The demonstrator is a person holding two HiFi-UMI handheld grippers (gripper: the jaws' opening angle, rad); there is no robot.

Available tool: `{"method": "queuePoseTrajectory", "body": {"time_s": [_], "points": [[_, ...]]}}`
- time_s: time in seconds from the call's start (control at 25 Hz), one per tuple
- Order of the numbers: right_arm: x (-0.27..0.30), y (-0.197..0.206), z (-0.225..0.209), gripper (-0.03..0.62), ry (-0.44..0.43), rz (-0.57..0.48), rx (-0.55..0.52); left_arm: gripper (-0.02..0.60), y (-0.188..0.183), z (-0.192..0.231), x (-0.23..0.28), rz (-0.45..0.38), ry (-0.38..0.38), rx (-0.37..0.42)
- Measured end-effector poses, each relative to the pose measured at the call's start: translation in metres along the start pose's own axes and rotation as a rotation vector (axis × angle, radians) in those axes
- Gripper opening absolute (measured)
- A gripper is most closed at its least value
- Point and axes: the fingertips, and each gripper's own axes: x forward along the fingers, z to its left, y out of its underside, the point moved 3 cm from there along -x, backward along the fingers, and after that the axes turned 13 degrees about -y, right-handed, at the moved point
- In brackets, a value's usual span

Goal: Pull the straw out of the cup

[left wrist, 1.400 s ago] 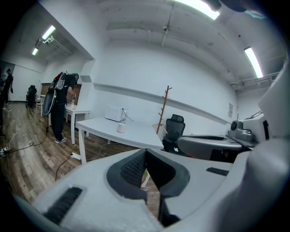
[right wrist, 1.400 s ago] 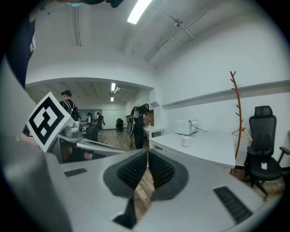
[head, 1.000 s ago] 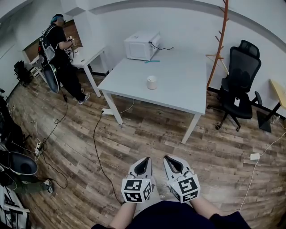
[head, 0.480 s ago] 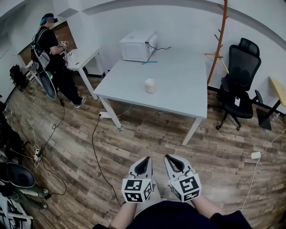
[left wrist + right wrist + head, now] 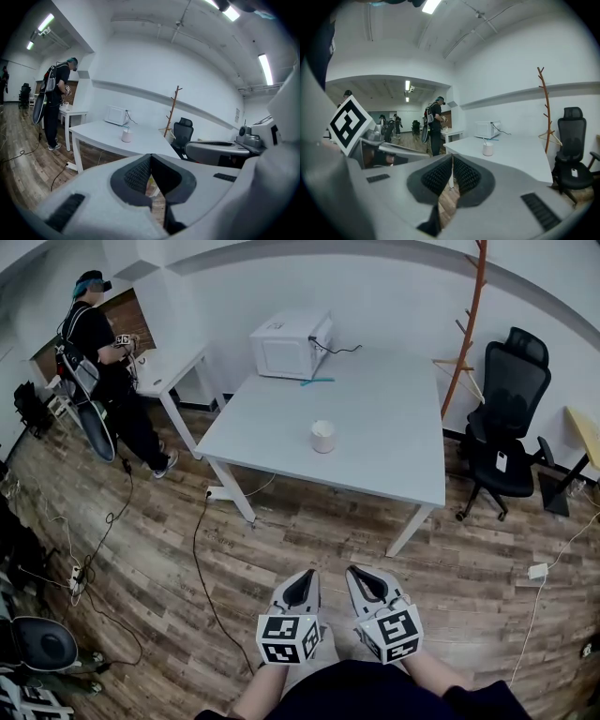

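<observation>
Cup (image 5: pixel 322 437) and table (image 5: pixel 394 451) nearer than before, person (image 5: pixel 94 362) farther left

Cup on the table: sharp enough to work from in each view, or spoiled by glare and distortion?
Head view: cup small but crisp, light even, back wall bowed by the fisheye. Left gripper view: cup tiny, ceiling lights blown out, corners black. Right gripper view: cup clear, same black corners.

Bright, even light from ceiling strip lights (image 5: pixel 265 69) fills the white office; shadows fall soft beneath the bench (image 5: pixel 394 451); fisheye lenses bend walls (image 5: pixel 394 296), blacken corners.
</observation>
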Motion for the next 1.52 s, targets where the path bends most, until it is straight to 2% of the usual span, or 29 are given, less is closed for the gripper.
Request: {"method": "queuePoseTrajectory", "body": {"time_s": [0.76,1.52], "points": [[0.098,-0.038,-0.041,0.032,0.070,0.015,0.004,0.018,-0.056,0.079,0.080,0.010,0.032,-0.006],[0.190,-0.063,-0.089,0.032,0.112,-0.033,0.019,0.018,-0.096,0.126,0.161,0.002,0.080,0.035]]}}
